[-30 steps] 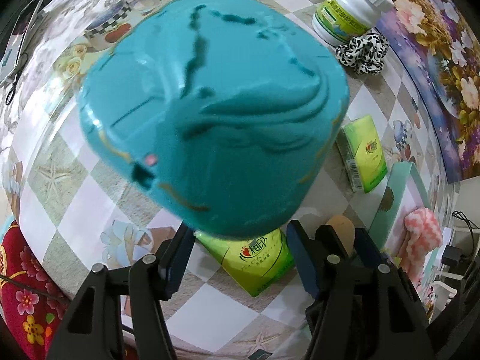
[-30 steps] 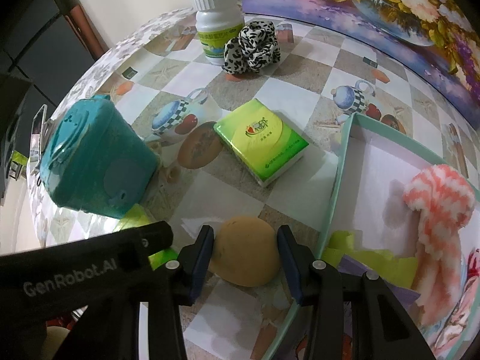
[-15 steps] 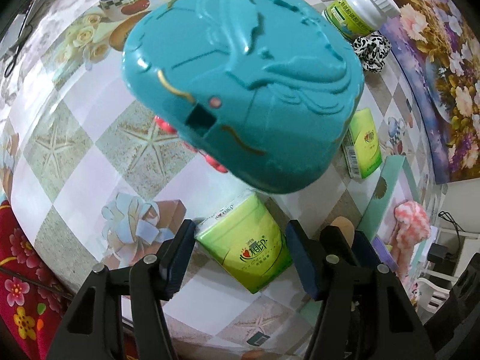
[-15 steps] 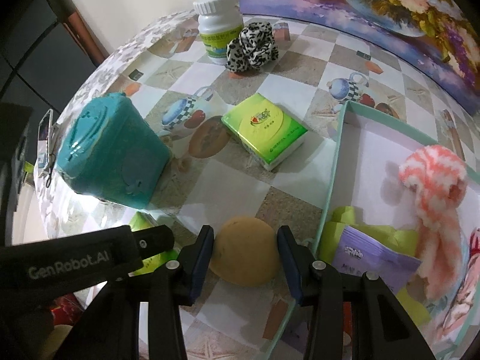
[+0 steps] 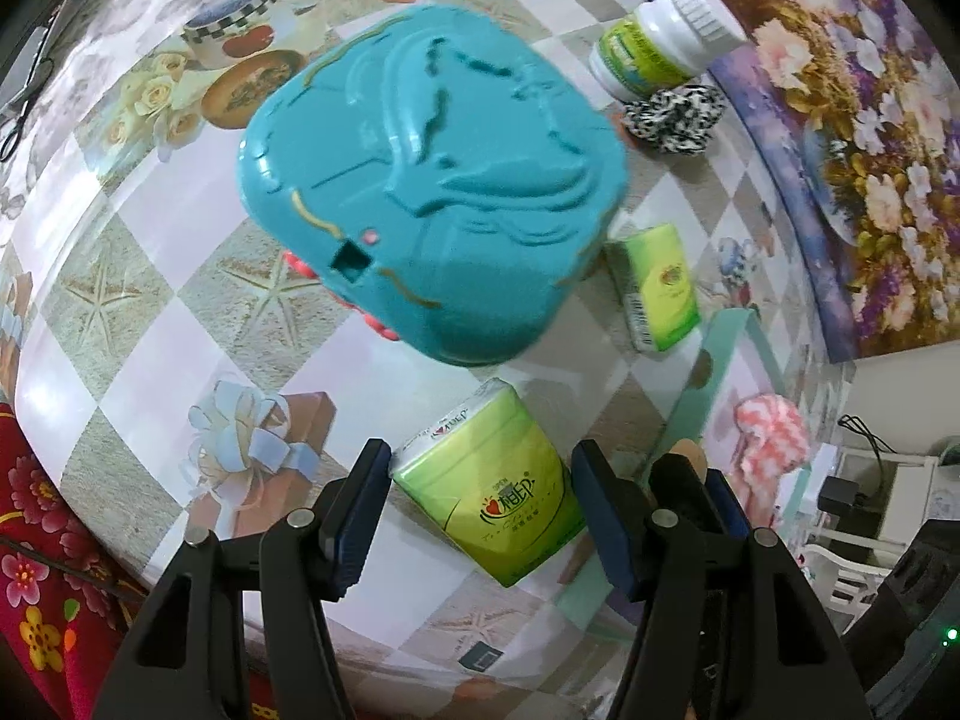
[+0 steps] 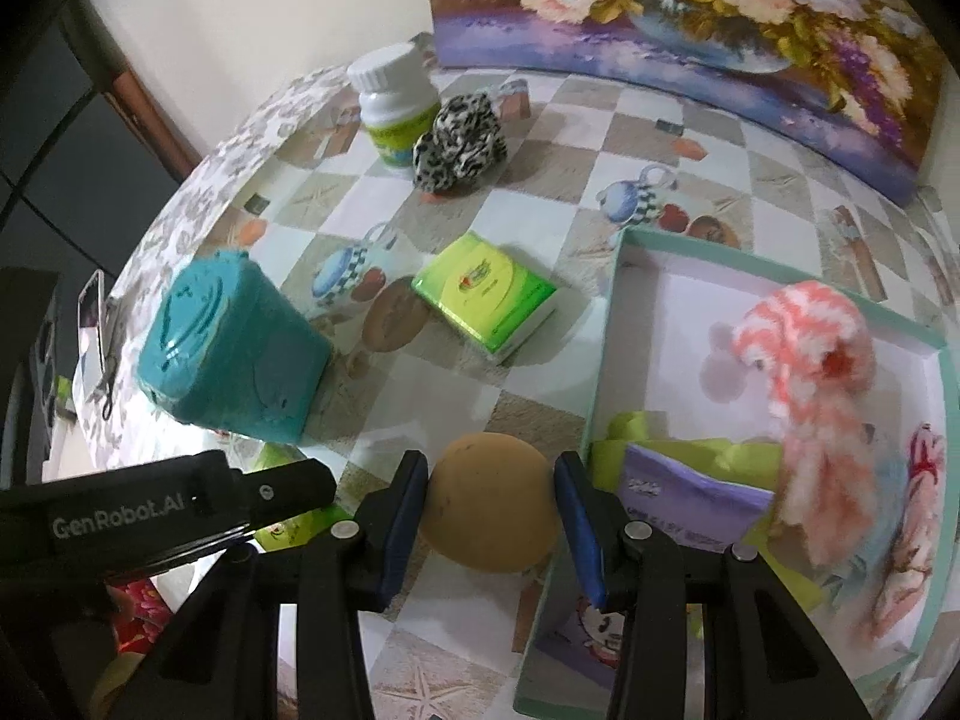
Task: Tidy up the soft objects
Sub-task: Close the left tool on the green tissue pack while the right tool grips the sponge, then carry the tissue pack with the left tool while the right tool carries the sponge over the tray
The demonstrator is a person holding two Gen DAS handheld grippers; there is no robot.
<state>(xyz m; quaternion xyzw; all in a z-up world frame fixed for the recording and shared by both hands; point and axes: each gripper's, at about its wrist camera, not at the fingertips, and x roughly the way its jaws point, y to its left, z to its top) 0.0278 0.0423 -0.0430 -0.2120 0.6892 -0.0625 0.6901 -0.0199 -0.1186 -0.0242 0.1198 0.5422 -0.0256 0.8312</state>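
My right gripper (image 6: 492, 516) is shut on a round tan sponge (image 6: 489, 507), held just left of the mint-rimmed box (image 6: 606, 324). The box holds a pink-and-white knitted piece (image 6: 804, 336), yellow-green cloth and a purple packet (image 6: 690, 504). My left gripper (image 5: 480, 510) is open, its jaws on either side of a green tissue pack (image 5: 498, 498) that lies on the table; they do not seem to press it. A second green tissue pack (image 6: 486, 294) lies mid-table. A leopard-print scrunchie (image 6: 459, 141) lies at the back.
A teal plastic toy box (image 5: 432, 186) stands on the table just beyond the left gripper, also in the right wrist view (image 6: 231, 354). A white pill bottle (image 6: 393, 102) stands by the scrunchie. A flower painting (image 6: 690, 18) leans at the back.
The left gripper has pulled back from the teal toy box, which now looks smaller and farther, and the green tissue pack lies between its jaws. The right gripper has risen with the sponge.
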